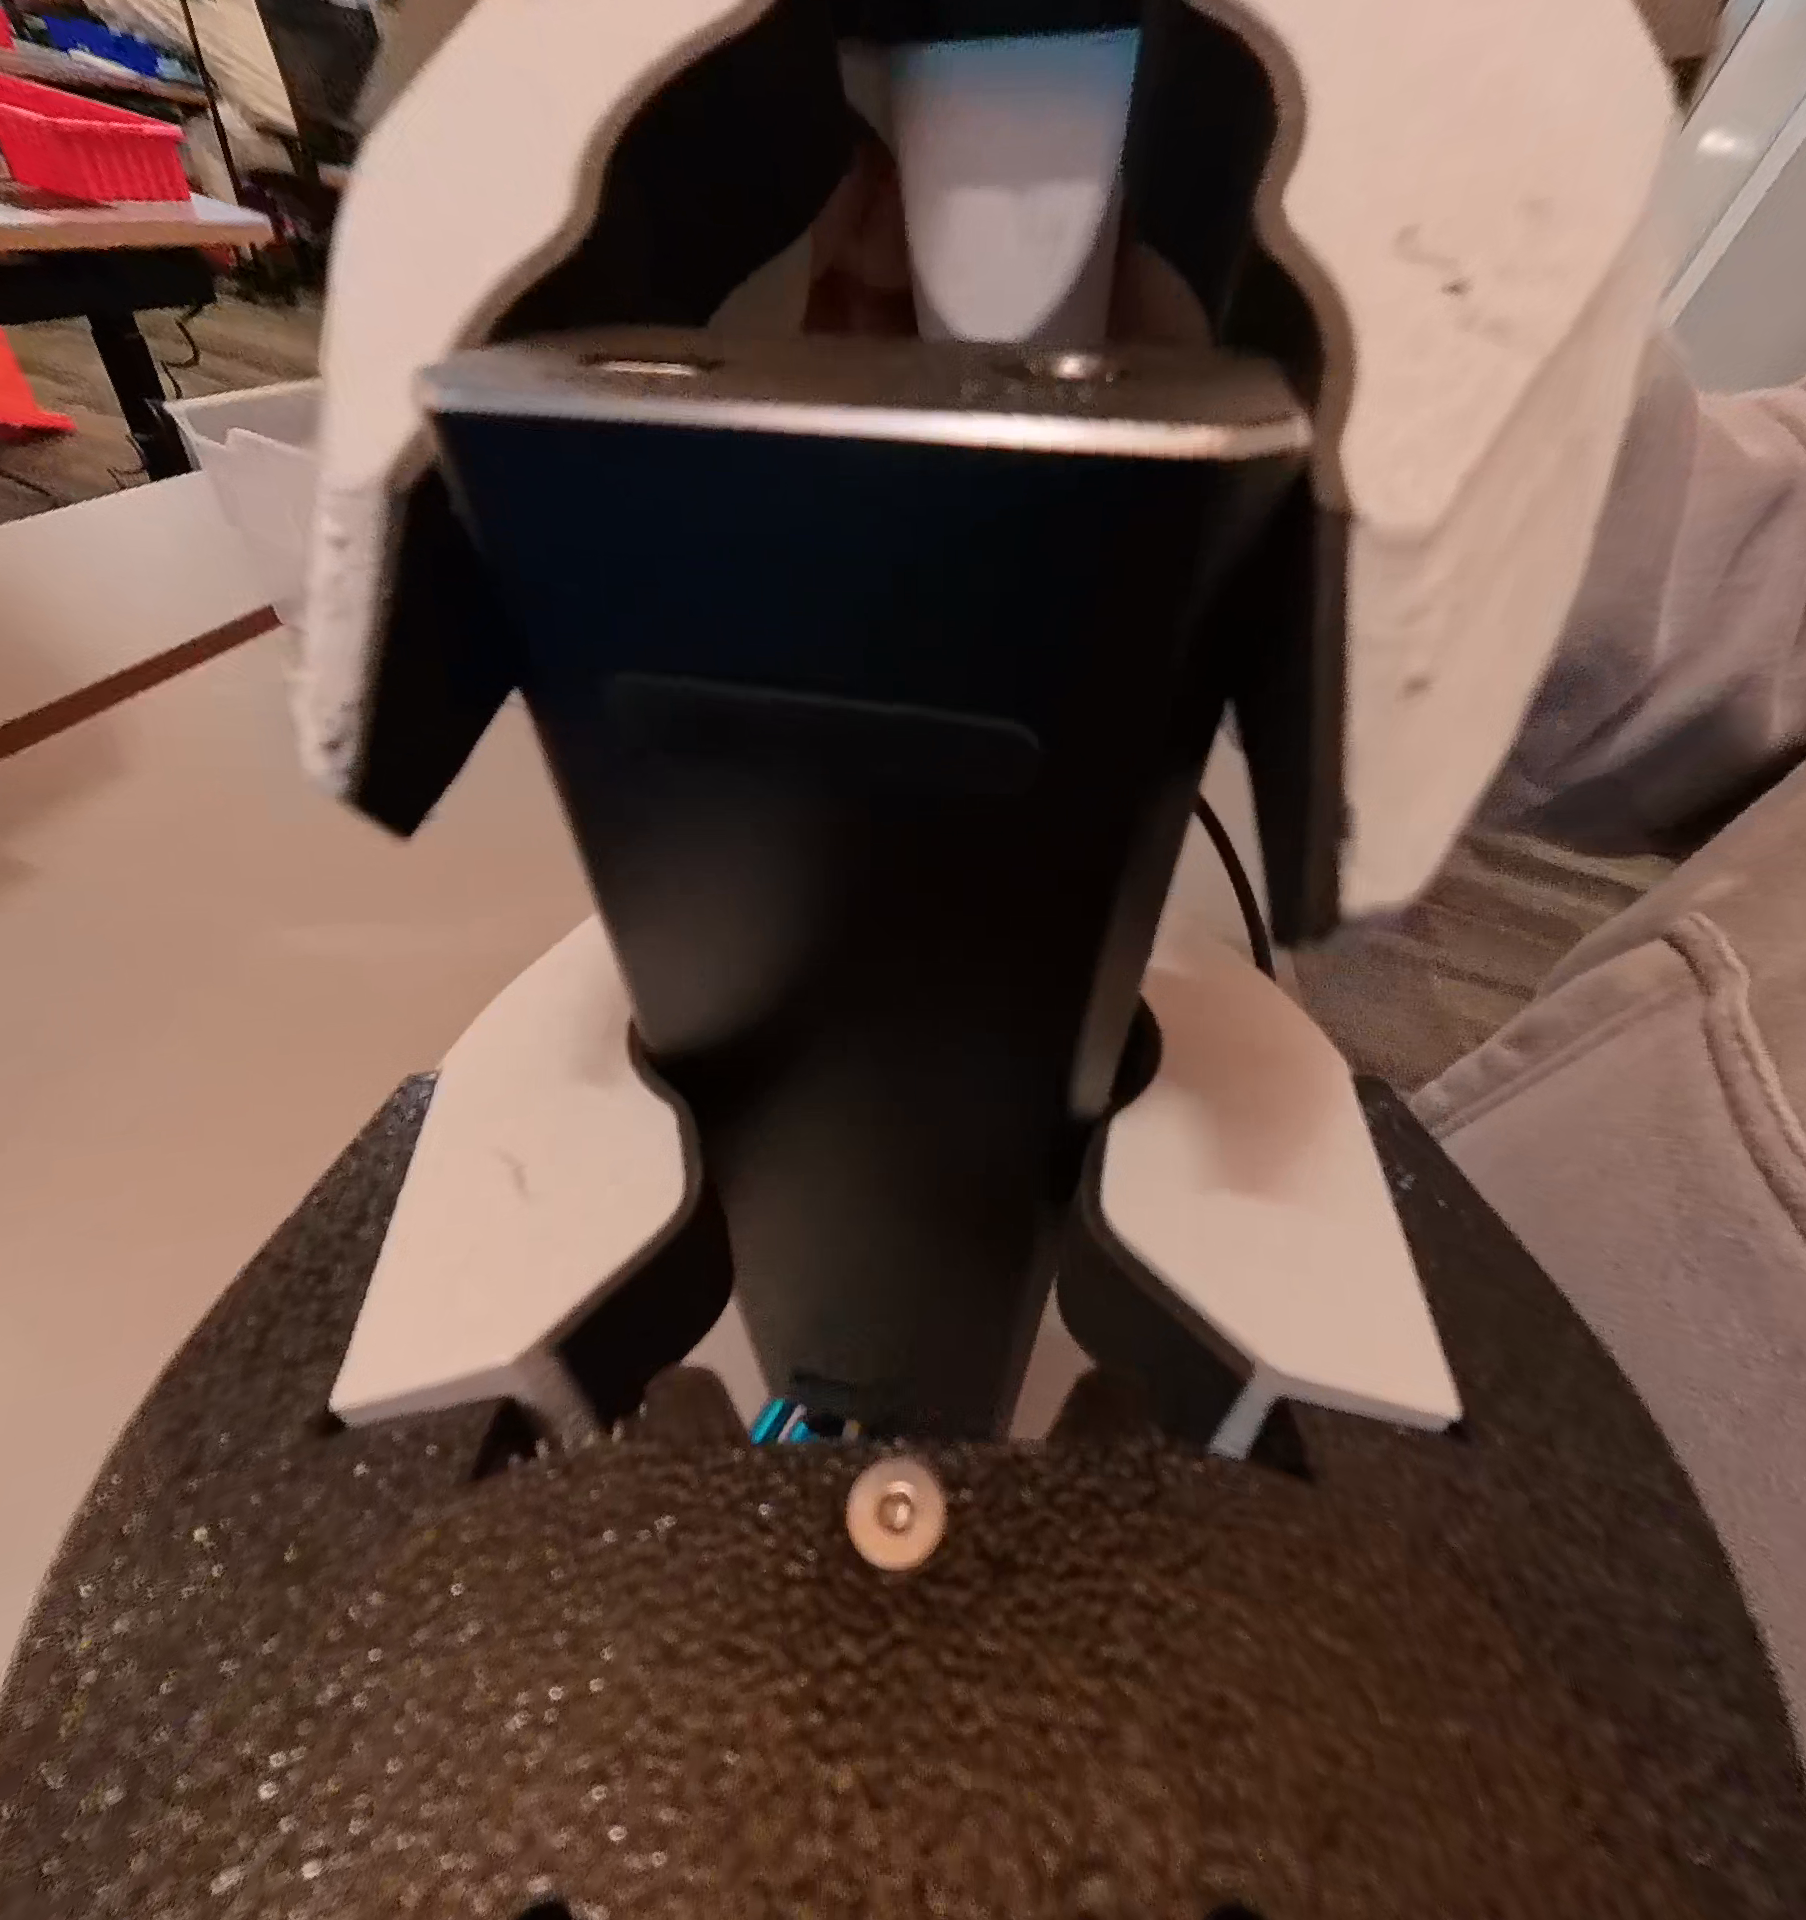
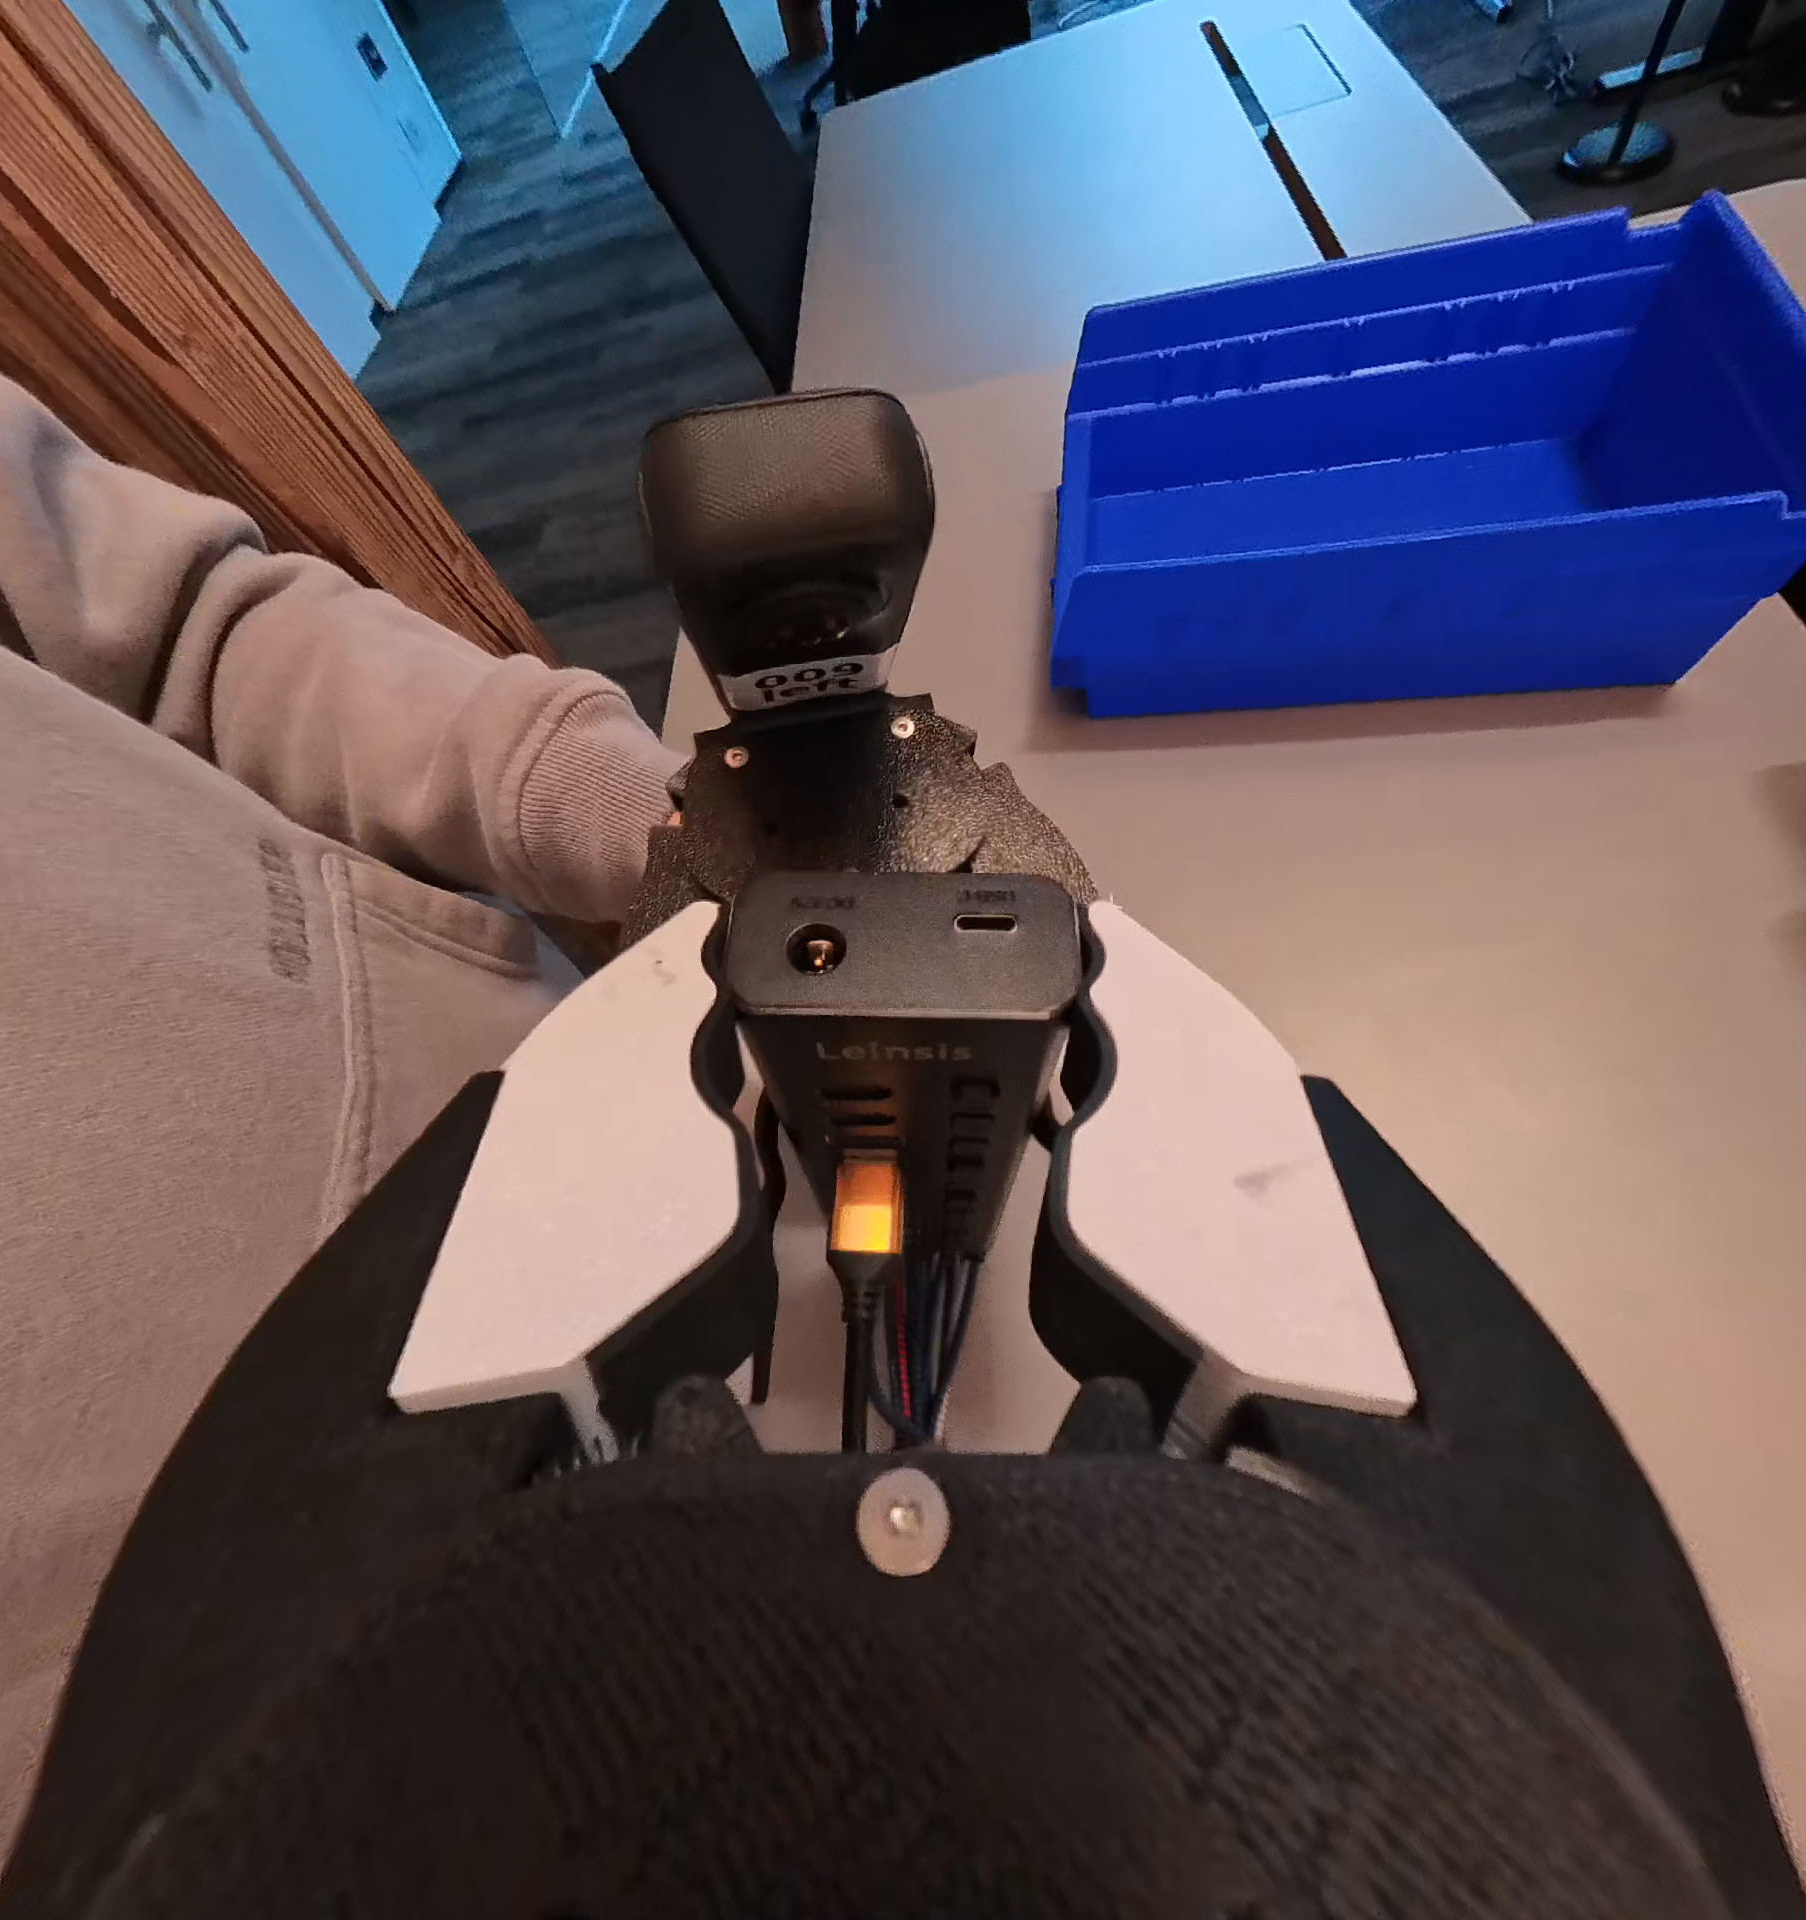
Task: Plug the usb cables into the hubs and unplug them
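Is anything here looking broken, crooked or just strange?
Nothing looks damaged or spilled. One oddity: both grippers clamp the same black rectangular USB hub, which is held up above the beige table. The blue plastic bin holds nothing visible.

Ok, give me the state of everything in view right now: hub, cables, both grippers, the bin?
Black rectangular USB hub: held between both grippers, lifted off the table.
Plug with the orange glowing light: seated in the hub.
Bundle of thin blue and red cables: plugged in beside it.
Left gripper: fingers shut on the hub.
Right gripper: fingers shut on the hub.
Blue plastic bin: upright on the table, nothing visible inside.
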Tool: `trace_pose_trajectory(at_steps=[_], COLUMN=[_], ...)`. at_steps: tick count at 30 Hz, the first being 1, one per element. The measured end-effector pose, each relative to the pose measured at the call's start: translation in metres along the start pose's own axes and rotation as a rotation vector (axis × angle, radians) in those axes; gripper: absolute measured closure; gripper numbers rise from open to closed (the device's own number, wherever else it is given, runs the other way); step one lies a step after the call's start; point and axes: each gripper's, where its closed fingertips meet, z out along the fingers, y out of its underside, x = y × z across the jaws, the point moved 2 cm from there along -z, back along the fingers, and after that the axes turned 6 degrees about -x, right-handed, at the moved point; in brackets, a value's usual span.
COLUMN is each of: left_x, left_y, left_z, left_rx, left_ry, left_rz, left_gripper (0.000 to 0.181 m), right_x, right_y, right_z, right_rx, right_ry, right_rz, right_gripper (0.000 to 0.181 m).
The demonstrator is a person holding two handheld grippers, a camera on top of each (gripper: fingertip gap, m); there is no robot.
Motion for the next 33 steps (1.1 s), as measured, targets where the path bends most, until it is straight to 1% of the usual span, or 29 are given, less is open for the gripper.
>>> trace_pose_trajectory(at_steps=[3,6,7,10,13,14,17,18,19,20,22,25,26,28,31,33], left_x=[-0.003,-0.004,-0.005,-0.006,-0.006,-0.006,-0.002,-0.001,0.0,0.001,0.001,0.003,0.003,0.003,0.006,0.006], left_y=[-0.001,-0.005,-0.005,-0.005,-0.005,-0.005,-0.003,-0.001,0.0,0.0,-0.001,-0.001,-0.001,0.001,0.002,0.006], left_z=[-0.006,-0.015,-0.016,-0.019,-0.021,-0.021,-0.019,-0.018,-0.017,-0.017,-0.016,-0.012,-0.011,-0.01,-0.01,-0.012], left_rx=[0.009,0.042,0.041,0.047,0.056,0.056,0.042,0.021,0.008,0.011,0.009,-0.012,-0.019,-0.046,-0.11,-0.161], left_ry=[-0.032,-0.035,-0.039,-0.037,-0.039,-0.036,-0.017,-0.025,-0.026,-0.024,-0.033,-0.037,-0.035,-0.048,-0.044,-0.045], left_rz=[0.037,0.04,0.047,0.064,0.072,0.079,0.096,0.111,0.121,0.124,0.133,0.161,0.164,0.171,0.212,0.249], left_gripper=[0.102,0.103,0.103,0.103,0.104,0.104,0.105,0.105,0.105,0.105,0.105,0.105,0.105,0.105,0.108,0.109], right_x=[-0.003,0.007,0.007,-0.002,-0.011,-0.009,-0.005,-0.004,-0.005,-0.008,-0.008,-0.017,-0.018,-0.017,-0.021,-0.024], right_y=[0.001,0.018,0.025,0.043,0.051,0.051,0.054,0.046,0.035,0.027,0.019,0.012,0.01,0.014,0.015,0.017], right_z=[-0.013,-0.029,-0.031,-0.026,-0.017,-0.015,-0.009,-0.009,-0.012,-0.014,-0.014,-0.008,-0.007,-0.008,-0.011,-0.012], right_rx=[0.019,-0.039,-0.067,-0.11,-0.108,-0.085,-0.071,-0.027,0.05,0.101,0.147,0.184,0.195,0.122,0.051,-0.023], right_ry=[-0.018,0.084,0.088,0.043,-0.013,0.002,0.017,0.047,0.082,0.099,0.152,0.08,0.067,0.057,0.027,0.013], right_rz=[0.026,-0.013,-0.027,-0.057,-0.039,-0.027,-0.009,-0.016,-0.035,-0.064,-0.087,-0.108,-0.115,-0.13,-0.194,-0.254], right_gripper=[0.117,0.117,0.12,0.138,0.154,0.156,0.151,0.14,0.125,0.118,0.099,0.116,0.118,0.119,0.119,0.119])
